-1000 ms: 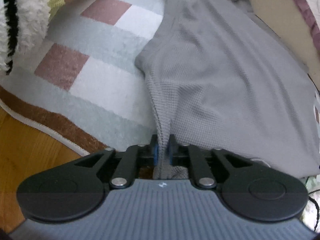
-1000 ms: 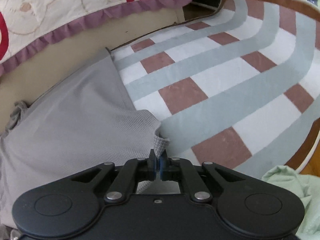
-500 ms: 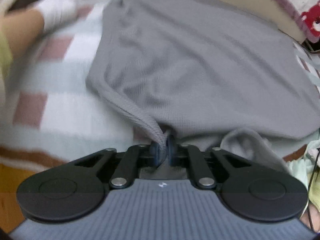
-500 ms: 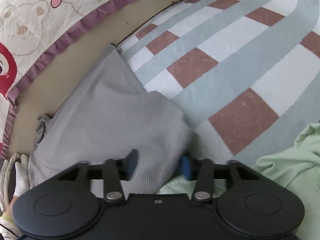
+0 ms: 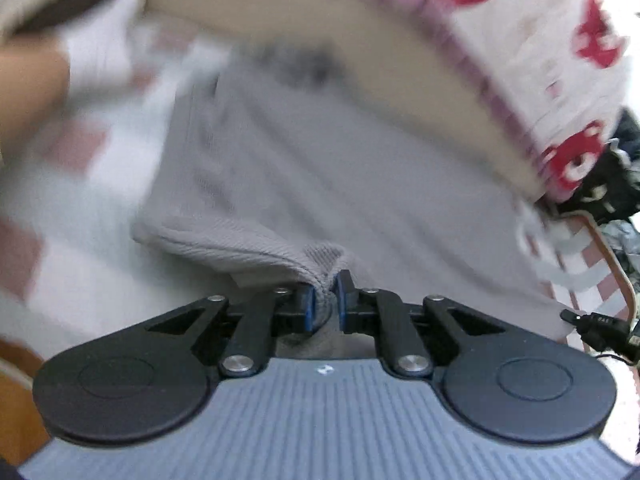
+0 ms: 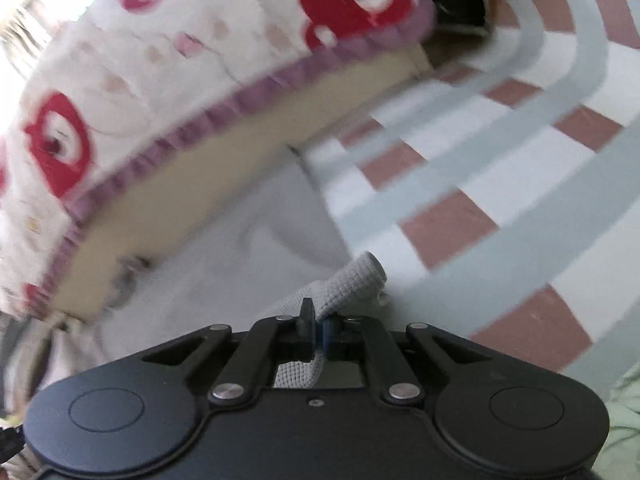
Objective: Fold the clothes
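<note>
A grey waffle-knit garment (image 5: 340,168) lies spread on the striped rug (image 6: 500,168), its far end against the bed base. My left gripper (image 5: 325,280) is shut on a bunched fold of its ribbed hem, which rises off the rug towards the pads. In the right wrist view the same garment (image 6: 240,272) fills the lower left. My right gripper (image 6: 318,318) is shut on a rolled corner of it, and that corner sticks out past the fingertips. Both views are blurred by motion.
A beige bed base (image 6: 192,200) with a frilled white-and-red cover (image 6: 160,72) runs along the garment's far side. A person's bare leg (image 5: 28,80) shows at the left. A pale green garment (image 6: 624,420) lies at the right, a black cable (image 5: 592,320) beside the rug, wood floor (image 5: 16,420) beyond.
My right gripper opened over the garment's corner and has shut on it again. My left gripper, still gripping the hem, lifted and swung so the bed came into view.
</note>
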Demonstrator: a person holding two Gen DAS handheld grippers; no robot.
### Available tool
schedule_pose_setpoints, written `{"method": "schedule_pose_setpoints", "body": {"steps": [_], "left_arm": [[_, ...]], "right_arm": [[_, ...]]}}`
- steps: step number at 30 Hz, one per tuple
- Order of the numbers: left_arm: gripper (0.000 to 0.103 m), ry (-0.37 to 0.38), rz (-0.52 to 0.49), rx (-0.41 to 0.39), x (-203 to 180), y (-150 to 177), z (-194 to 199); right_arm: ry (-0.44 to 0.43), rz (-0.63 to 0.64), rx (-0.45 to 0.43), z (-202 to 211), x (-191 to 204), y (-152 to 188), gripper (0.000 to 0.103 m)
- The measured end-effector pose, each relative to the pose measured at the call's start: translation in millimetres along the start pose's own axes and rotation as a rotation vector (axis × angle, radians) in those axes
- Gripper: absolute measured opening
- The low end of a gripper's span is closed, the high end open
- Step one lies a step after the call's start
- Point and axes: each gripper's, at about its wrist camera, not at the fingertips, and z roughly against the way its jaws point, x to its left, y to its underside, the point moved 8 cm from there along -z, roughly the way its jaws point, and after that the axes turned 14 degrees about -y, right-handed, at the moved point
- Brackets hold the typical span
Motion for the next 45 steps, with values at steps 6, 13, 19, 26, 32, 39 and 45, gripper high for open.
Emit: {"method": "schedule_pose_setpoints", "body": {"steps": [6, 13, 19, 26, 32, 39, 45], "left_arm": [[0.022, -0.050, 0.080, 0.143, 16.5, 18.9, -25.8], [0.074, -0.110, -0.042, 0.144, 5.2, 25.1, -39.9], [0.007, -0.088, -0.170, 0.059, -14.8, 7.4, -27.2], [0.007, 0.063, -0.133, -0.082, -17.5, -33.1, 91.8], [0.007, 0.080, -0.176, -0.022, -21.2, 4.4, 121.0], [0.007, 0.097, -0.137, 0.081, -15.8, 29.6, 130.1], [0.008, 0.124, -0.068, 0.131, -1.2, 22.8, 130.4]], "right_arm": [[0.008, -0.025, 0.062, -11.5, -12.3, 11.6, 0.010], [-0.072, -0.101, 0.118, -14.9, -19.0, 26.8, 0.053], [-0.159, -0.009, 0.090, -30.4, -3.6, 17.0, 0.007], [-0.233, 0.093, -0.109, 59.1, 69.7, -37.6, 0.006], [-0.065, 0.071, -0.092, 118.2, 84.7, -23.0, 0.006], [0.028, 0.026, -0.065, 159.3, 79.0, 10.3, 0.005], [-0.001, 0.033, -0.069, 170.3, 90.0, -14.1, 0.005]]}}
